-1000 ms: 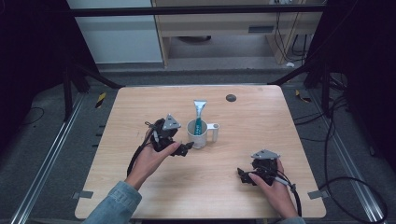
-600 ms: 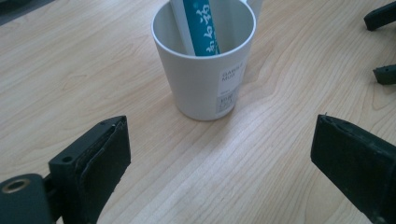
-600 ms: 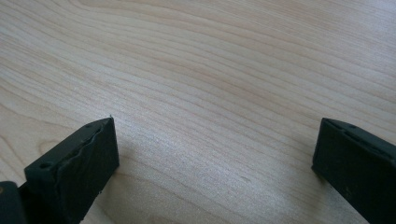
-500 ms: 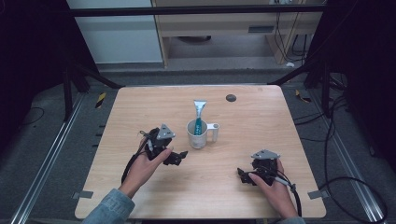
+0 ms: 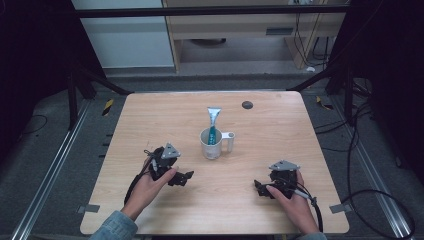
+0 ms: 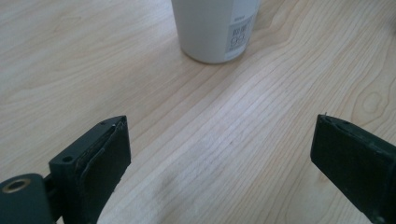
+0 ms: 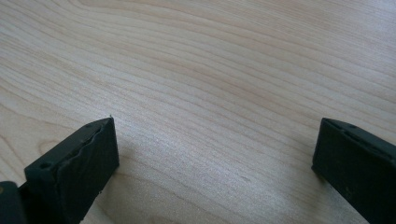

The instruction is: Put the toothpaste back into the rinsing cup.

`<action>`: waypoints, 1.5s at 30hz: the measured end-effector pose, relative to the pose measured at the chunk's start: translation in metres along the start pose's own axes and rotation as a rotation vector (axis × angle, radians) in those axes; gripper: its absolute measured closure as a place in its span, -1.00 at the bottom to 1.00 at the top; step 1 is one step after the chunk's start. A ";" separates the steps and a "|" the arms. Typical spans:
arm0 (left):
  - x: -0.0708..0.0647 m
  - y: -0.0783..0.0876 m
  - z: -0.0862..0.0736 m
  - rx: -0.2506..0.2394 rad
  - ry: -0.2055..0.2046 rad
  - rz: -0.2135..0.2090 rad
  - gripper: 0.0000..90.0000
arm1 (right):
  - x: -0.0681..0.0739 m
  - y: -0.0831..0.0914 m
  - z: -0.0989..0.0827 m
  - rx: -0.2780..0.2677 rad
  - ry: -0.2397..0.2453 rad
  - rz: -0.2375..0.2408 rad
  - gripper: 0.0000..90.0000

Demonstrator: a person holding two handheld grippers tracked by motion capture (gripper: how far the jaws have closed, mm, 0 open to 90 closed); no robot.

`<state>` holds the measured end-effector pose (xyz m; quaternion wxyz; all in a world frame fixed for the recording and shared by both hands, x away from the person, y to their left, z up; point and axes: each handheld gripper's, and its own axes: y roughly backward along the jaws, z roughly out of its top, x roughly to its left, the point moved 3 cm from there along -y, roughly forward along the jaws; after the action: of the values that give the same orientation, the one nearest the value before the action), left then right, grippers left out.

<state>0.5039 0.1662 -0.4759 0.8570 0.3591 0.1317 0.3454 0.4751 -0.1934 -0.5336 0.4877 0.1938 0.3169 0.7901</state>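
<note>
We see the mug (image 5: pixel 214 145) mid-table w/ a tube (image 5: pixel 213 125) standing in it. Left gripper (image 5: pixel 181 178) sits front-left of it, right gripper (image 5: pixel 260 188) front-right; a disc (image 5: pixel 247 104) lies behind.

The one piece of print in sight is a small white label (image 6: pixel 238 36) low on the side of the white mug (image 6: pixel 215 28), seen in the left gripper view. It carries dark bars like a barcode and a few small characters, all too blurred to read. In the high view the blue and white tube (image 5: pixel 213 125) standing in the mug (image 5: pixel 212 146) at the middle of the tabletop is too small to show any wording, and nothing else in the pictures bears legible text.
</note>
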 end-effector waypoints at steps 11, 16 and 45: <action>0.017 0.001 -0.031 0.036 0.047 0.016 -0.90 | 0.000 0.000 0.000 0.000 0.000 0.000 -0.99; 0.026 0.002 -0.043 0.052 0.069 0.036 -0.90 | 0.000 0.000 0.000 0.000 -0.002 0.000 -0.99; 0.100 0.006 -0.079 0.033 0.178 0.176 -0.96 | 0.000 0.000 0.000 0.000 0.000 0.000 -0.99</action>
<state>0.5361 0.2794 -0.5259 0.8024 0.3511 0.1809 0.4475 0.4751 -0.1934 -0.5336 0.4878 0.1939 0.3168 0.7900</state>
